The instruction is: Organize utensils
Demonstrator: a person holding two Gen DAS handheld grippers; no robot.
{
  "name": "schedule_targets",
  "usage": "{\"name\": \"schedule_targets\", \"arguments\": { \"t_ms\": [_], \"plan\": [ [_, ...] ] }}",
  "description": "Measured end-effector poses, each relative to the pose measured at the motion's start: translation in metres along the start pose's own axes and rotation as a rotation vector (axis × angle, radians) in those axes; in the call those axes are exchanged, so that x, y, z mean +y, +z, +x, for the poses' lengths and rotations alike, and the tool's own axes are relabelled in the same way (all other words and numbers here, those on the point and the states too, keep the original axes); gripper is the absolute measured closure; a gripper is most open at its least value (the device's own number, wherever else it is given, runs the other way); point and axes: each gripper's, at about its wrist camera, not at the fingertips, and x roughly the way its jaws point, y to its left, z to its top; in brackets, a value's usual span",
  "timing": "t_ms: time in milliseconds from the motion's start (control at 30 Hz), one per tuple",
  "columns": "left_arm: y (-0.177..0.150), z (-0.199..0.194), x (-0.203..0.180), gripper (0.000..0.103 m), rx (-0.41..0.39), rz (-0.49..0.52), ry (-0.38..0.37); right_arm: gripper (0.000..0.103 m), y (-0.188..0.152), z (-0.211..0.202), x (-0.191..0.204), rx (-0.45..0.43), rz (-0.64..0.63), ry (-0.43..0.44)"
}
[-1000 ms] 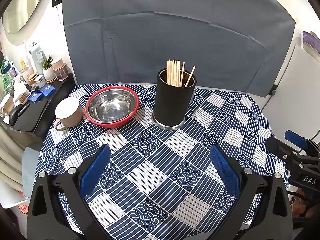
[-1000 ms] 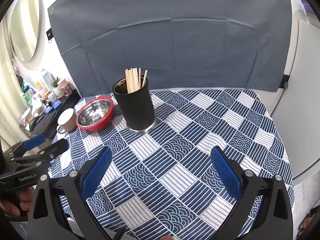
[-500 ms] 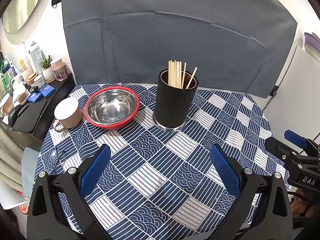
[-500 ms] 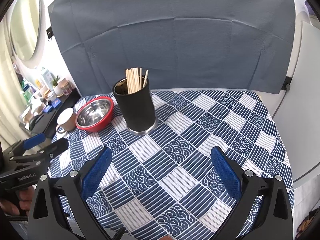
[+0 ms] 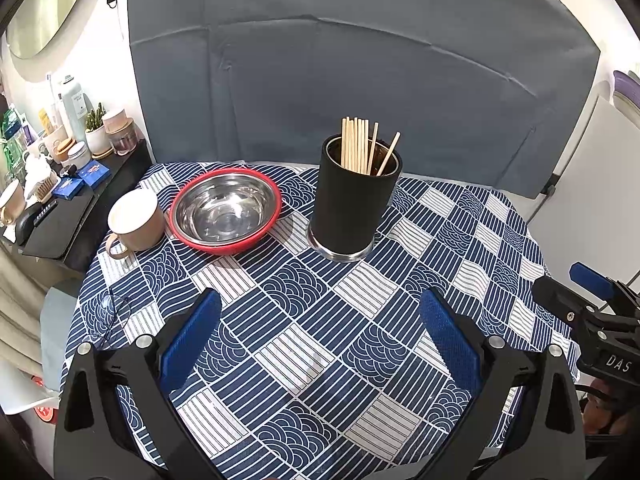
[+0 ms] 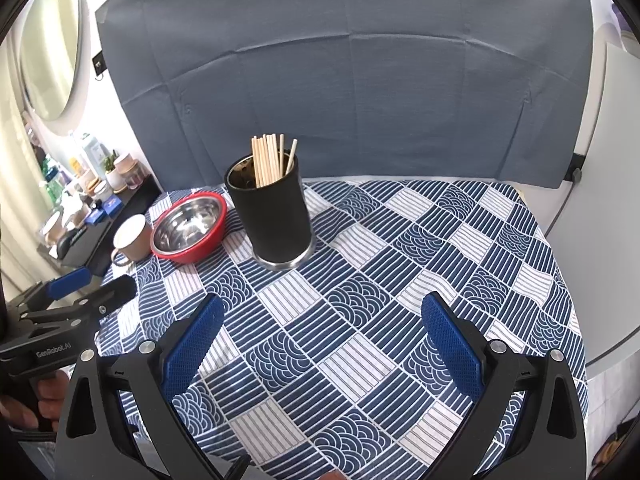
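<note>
A black cylindrical holder [image 5: 352, 208] stands upright on the blue patterned tablecloth [image 5: 304, 320] at the far middle, with several wooden chopsticks [image 5: 360, 146] standing in it. It also shows in the right wrist view [image 6: 276, 220] with the chopsticks [image 6: 272, 160]. My left gripper [image 5: 320, 344] is open and empty, well short of the holder. My right gripper [image 6: 320, 344] is open and empty too, back from the holder. Each gripper shows at the edge of the other's view, the right one [image 5: 592, 320] and the left one [image 6: 60, 312].
A red bowl with a steel inside [image 5: 226, 210] sits left of the holder, and a beige mug [image 5: 134, 220] left of that. A dark side shelf [image 5: 60, 216] with bottles and jars stands off the table's left. A grey cloth backdrop [image 5: 340, 80] hangs behind.
Both grippers have drawn back and up slightly, so the holder and bowl sit a little farther off. Nothing on the table has moved.
</note>
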Motion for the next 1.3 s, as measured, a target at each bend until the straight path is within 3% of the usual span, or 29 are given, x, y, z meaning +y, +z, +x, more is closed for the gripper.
{"name": "schedule_targets", "arguments": {
  "t_ms": [767, 1300],
  "plan": [
    [0.0016, -0.0036, 0.0054, 0.006, -0.022, -0.022, 0.014, 0.008, -0.0002, 0.0021, 0.0001, 0.002, 0.008, -0.007],
    [0.0020, 0.0043, 0.0047, 0.006, 0.005, -0.015, 0.027, 0.008, 0.0020, 0.0041, -0.0020, 0.004, 0.008, -0.001]
  ]
}}
